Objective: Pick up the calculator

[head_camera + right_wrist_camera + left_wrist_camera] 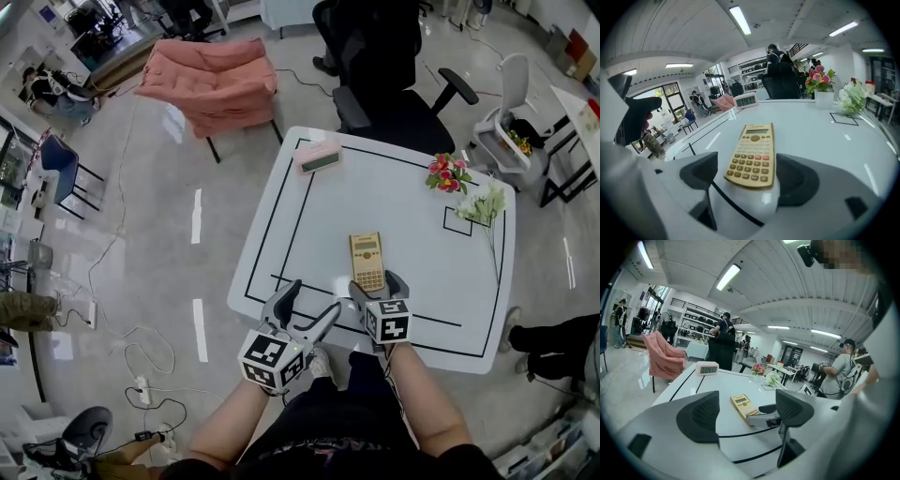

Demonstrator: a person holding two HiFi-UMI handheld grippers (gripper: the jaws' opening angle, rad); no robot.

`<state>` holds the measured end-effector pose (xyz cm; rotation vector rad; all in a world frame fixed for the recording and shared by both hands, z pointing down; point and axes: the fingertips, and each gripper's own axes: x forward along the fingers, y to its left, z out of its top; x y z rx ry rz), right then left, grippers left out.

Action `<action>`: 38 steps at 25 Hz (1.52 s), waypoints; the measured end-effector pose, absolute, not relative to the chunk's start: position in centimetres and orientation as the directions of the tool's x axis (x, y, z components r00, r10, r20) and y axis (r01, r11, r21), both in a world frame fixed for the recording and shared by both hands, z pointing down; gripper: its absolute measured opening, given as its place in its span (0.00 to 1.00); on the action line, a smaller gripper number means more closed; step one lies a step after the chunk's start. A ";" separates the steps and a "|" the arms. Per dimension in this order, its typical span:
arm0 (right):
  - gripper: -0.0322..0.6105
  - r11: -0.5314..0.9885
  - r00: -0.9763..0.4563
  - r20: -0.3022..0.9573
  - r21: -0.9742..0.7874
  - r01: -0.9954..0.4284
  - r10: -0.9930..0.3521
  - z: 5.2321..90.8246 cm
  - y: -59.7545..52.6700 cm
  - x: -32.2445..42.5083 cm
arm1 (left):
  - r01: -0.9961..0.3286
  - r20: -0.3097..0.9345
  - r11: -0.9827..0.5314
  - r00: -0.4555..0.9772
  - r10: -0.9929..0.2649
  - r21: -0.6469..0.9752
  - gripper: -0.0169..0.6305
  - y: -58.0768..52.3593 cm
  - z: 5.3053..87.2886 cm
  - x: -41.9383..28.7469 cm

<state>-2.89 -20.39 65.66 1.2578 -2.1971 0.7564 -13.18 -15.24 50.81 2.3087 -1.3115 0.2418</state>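
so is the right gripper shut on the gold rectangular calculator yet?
No, the right gripper stands open, jaws apart on either side of the gold rectangular calculator.

On our table [403,202], the calculator [367,261] lies near us; the clock [319,156] sits far left, the flowers [448,174] far right.
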 end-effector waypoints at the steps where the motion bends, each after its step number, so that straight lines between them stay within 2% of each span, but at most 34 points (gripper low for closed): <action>1: 0.63 0.424 -0.444 0.661 -0.204 -0.882 -0.605 65.9 -20.4 -3.0 | -0.847 0.378 -0.429 0.526 -0.762 0.315 0.59 -15.3 51.0 -13.2; 10: 0.63 0.431 -0.357 0.723 -0.091 -0.898 -0.591 67.4 -20.5 -3.2 | -0.846 0.388 -0.422 0.526 -0.757 0.324 0.59 -16.4 51.5 -12.9; 21: 0.63 0.432 -0.370 0.726 -0.110 -0.895 -0.580 66.9 -20.7 -2.9 | -0.836 0.417 -0.401 0.537 -0.733 0.374 0.59 -17.9 53.3 -12.4; 38: 0.63 0.410 -0.539 0.691 -0.365 -0.836 -0.481 66.1 -20.8 -2.4 | -0.787 0.516 -0.320 0.596 -0.615 0.527 0.59 -21.6 59.4 -8.6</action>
